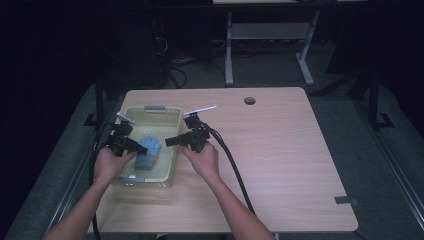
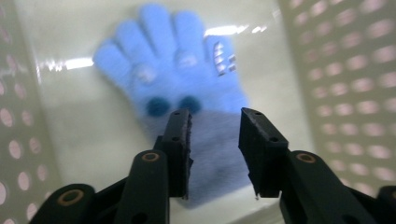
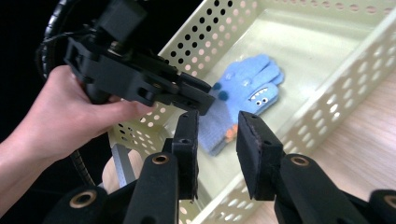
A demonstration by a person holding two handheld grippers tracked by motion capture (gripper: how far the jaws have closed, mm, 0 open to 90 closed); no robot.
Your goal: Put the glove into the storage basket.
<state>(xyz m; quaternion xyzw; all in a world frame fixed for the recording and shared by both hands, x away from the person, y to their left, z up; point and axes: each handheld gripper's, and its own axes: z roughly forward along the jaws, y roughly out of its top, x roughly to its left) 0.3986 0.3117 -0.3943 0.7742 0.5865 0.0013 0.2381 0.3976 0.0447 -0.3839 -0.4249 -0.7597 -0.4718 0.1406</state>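
Observation:
A pale perforated basket stands on the left part of the wooden table. On its floor lie light blue gloves with a grey cuff. My left gripper reaches in from the basket's left side. In the left gripper view its jaws stand open just above the glove's cuff, with a gap and no grip. My right gripper hovers over the basket's right wall, pointing left. In the right gripper view it is open and holds nothing, with the left gripper and the glove beyond it.
The basket walls rise close on both sides of the glove. A grey handle sits on the far rim. The table has a cable hole at the back and a tape strip at its right front. Black cables trail from both grippers.

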